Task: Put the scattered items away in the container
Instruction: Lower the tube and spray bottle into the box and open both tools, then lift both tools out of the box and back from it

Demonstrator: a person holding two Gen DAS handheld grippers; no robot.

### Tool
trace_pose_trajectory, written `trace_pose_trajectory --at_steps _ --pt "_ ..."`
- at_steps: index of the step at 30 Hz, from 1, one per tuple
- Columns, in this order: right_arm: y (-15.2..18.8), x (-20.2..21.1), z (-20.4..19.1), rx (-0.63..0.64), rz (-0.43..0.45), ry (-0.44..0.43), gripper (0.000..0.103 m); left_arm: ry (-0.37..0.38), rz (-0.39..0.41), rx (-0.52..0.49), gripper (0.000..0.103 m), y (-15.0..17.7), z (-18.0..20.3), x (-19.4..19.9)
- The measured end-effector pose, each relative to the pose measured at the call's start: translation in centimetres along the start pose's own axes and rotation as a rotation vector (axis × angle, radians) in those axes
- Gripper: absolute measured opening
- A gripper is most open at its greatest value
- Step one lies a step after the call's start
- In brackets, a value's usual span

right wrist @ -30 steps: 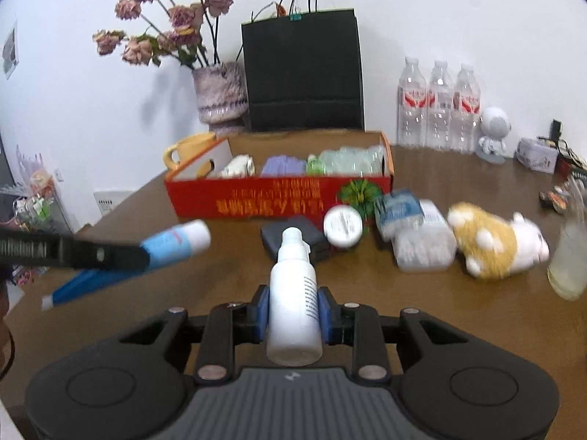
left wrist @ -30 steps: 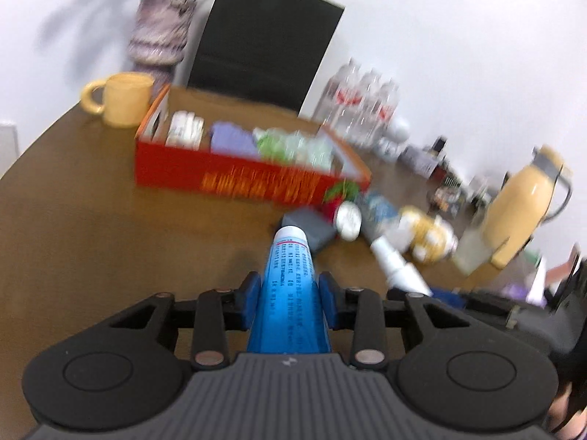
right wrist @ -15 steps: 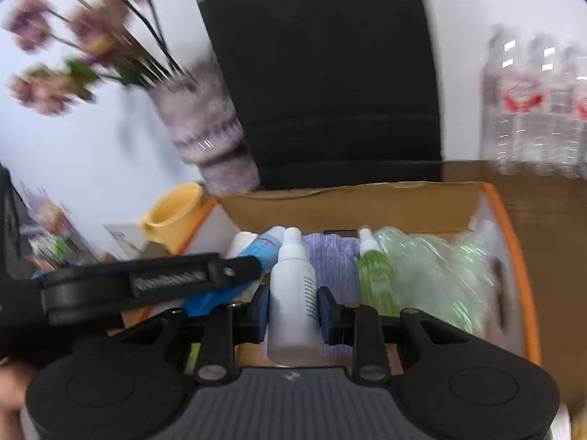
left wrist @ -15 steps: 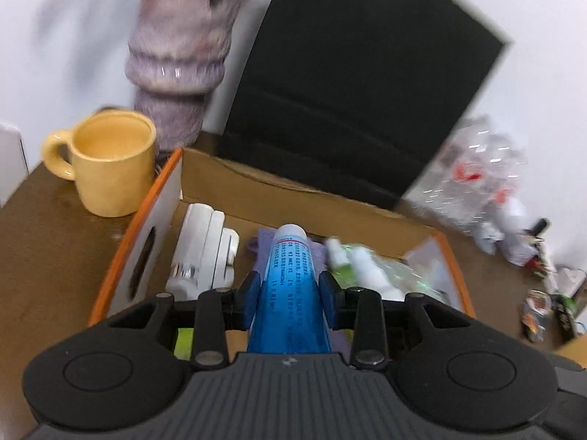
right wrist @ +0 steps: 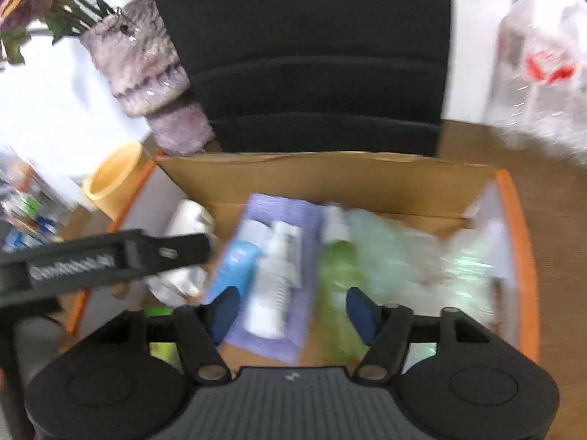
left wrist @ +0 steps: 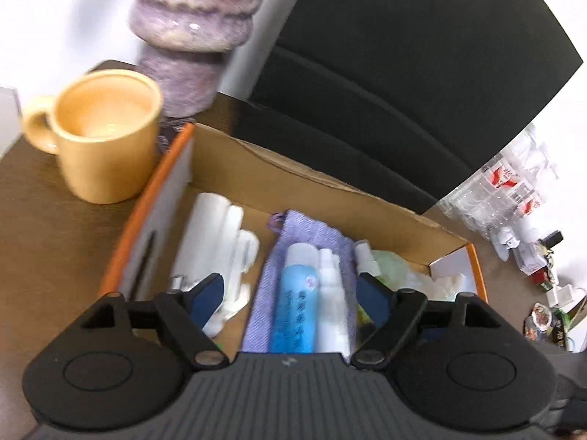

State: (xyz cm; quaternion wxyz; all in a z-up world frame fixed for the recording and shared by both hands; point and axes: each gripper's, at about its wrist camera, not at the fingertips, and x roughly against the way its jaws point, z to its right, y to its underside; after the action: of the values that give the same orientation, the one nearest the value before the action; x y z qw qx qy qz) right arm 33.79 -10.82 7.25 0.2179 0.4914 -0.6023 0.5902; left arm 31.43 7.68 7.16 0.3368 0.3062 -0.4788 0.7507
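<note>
An orange-rimmed cardboard box [left wrist: 293, 183] fills both views. In the left wrist view, my left gripper [left wrist: 290, 293] hangs over it, its jaws opening. The blue tube [left wrist: 295, 300] lies free below them on a purple cloth [left wrist: 304, 227]. My right gripper [right wrist: 293, 311] is over the same box [right wrist: 330, 176], its jaws also opening. The white spray bottle [right wrist: 275, 282] lies loose on the cloth beside the blue tube [right wrist: 234, 267]. No pad touches either item. A black finger of the left gripper [right wrist: 165, 253] crosses the right wrist view at the left.
The box also holds white rolls [left wrist: 212, 234], a green bottle [right wrist: 337, 267] and crumpled pale-green plastic [right wrist: 422, 256]. A yellow mug [left wrist: 106, 135] and a purple vase [left wrist: 194, 36] stand left of the box, a black bag [left wrist: 403, 73] behind it, and water bottles [left wrist: 506, 190] at the right.
Both grippers travelled from the table's scattered items to above the box. Each then opened, and the blue tube and white spray bottle dropped onto the purple cloth inside.
</note>
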Motion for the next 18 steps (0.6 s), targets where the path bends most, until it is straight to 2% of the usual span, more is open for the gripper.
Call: trace_pose_trajectory --at_steps 3,5,6,12,15,18 --pt "0.8 1.6 0.4 0.019 -0.054 0.083 0.074 -0.052 -0.020 -0.064 0.083 0.9 0.9 1.6" --pt "2.0 2.9 1.0 0.027 -0.064 0.113 0.076 -0.082 -0.008 -0.097 0.100 1.8 1.2 3.0" --pt "2.5 3.4 1.5 0.017 -0.059 0.123 0.078 -0.095 -0.005 -0.119 0.102 2.4 1.4 3.7" --pt "6.3 6.8 3.3 -0.062 -0.070 0.128 0.080 -0.152 -0.027 -0.261 0.103 6.2 3.2 6.7" --pt "8.8 8.9 2.7 -0.068 -0.035 0.104 0.088 -0.183 0.011 -0.281 0.103 8.5 3.6 8.6" --pt "10.8 10.6 1.7 -0.046 0.000 0.115 0.090 -0.200 0.046 -0.303 0.103 10.6 3.9 10.3"
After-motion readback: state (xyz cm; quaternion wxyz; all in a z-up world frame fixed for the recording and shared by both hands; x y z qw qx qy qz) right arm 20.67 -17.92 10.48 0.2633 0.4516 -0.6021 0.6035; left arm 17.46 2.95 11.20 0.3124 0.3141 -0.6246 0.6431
